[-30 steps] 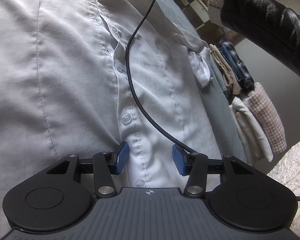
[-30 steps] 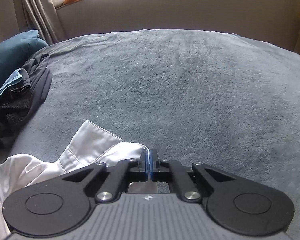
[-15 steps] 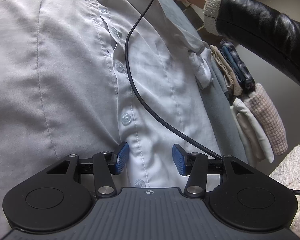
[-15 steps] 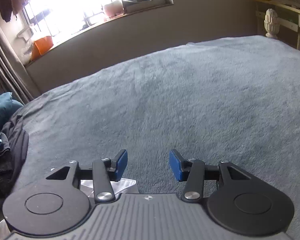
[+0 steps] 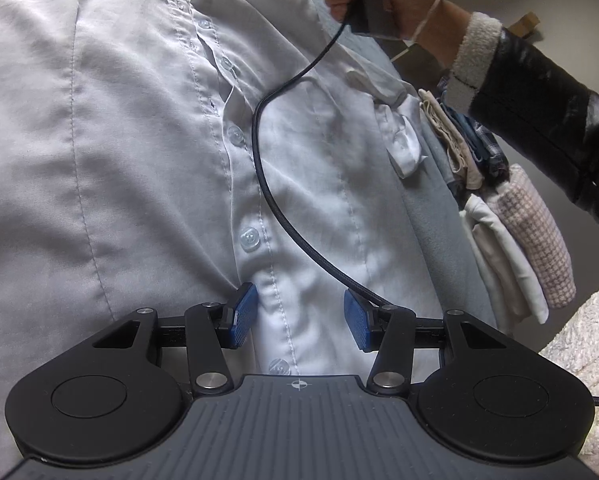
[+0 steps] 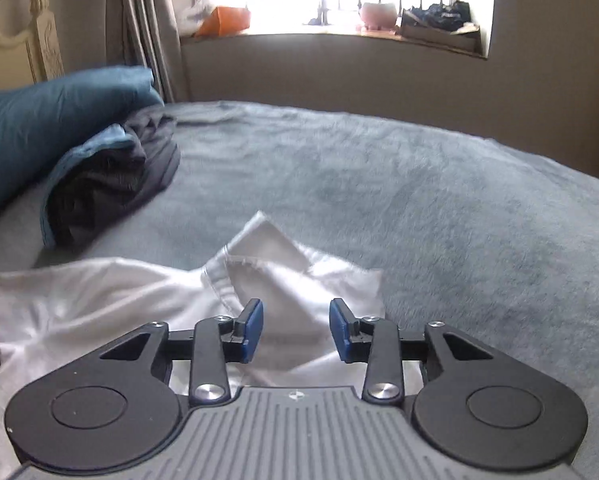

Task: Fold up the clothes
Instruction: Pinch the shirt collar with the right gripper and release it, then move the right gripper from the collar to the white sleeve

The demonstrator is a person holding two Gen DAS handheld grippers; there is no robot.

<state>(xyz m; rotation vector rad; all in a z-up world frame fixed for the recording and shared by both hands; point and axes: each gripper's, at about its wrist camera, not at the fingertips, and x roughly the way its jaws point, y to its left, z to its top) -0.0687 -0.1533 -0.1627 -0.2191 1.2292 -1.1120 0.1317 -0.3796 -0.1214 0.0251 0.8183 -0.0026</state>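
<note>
Right claw (image 6: 295,330) parted above white shirt (image 6: 291,280), closing

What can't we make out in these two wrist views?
- Left wrist view: the white shirt runs past the left and top edges; its hem lies under the left gripper body.
- Left wrist view: the folded stack is partly behind the black sleeve; item count unclear.
- Right wrist view: the shirt's cuff is motion-blurred; whether the right gripper touches the cloth is unclear.
- Right wrist view: the sill clutter is washed out by window glare.
</note>
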